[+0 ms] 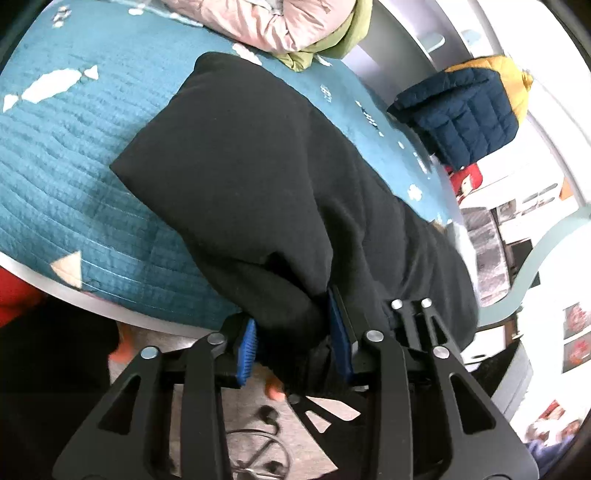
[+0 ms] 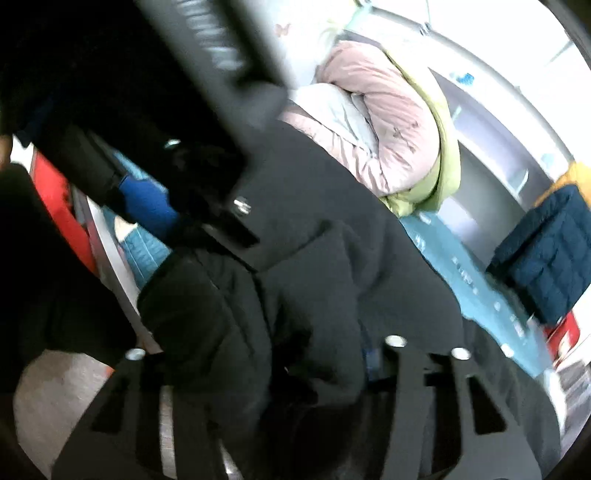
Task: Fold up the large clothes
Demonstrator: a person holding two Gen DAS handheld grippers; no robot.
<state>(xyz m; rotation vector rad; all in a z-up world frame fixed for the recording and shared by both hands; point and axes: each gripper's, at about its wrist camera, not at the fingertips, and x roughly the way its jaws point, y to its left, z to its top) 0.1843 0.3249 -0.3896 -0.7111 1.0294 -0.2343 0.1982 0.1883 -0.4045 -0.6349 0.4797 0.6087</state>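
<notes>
The black garment (image 1: 258, 177) is spread over the teal quilt (image 1: 74, 177), its near end bunched up at the table's edge. The left gripper (image 1: 295, 343) comes in low from that edge, blue pads (image 1: 248, 345) clamped on a thick wad of the black fabric. The right gripper (image 2: 295, 369) is buried in the same cloth, tilted, blurry, so can't tell how its jaws sit. Pink-and-green jacket (image 1: 280, 26) and navy puffer (image 1: 469, 118) sit further back.

Black garment (image 1: 258, 177) — teal quilted cover (image 1: 74, 155) with white shapes; pink-green jacket (image 1: 280, 26).
</notes>
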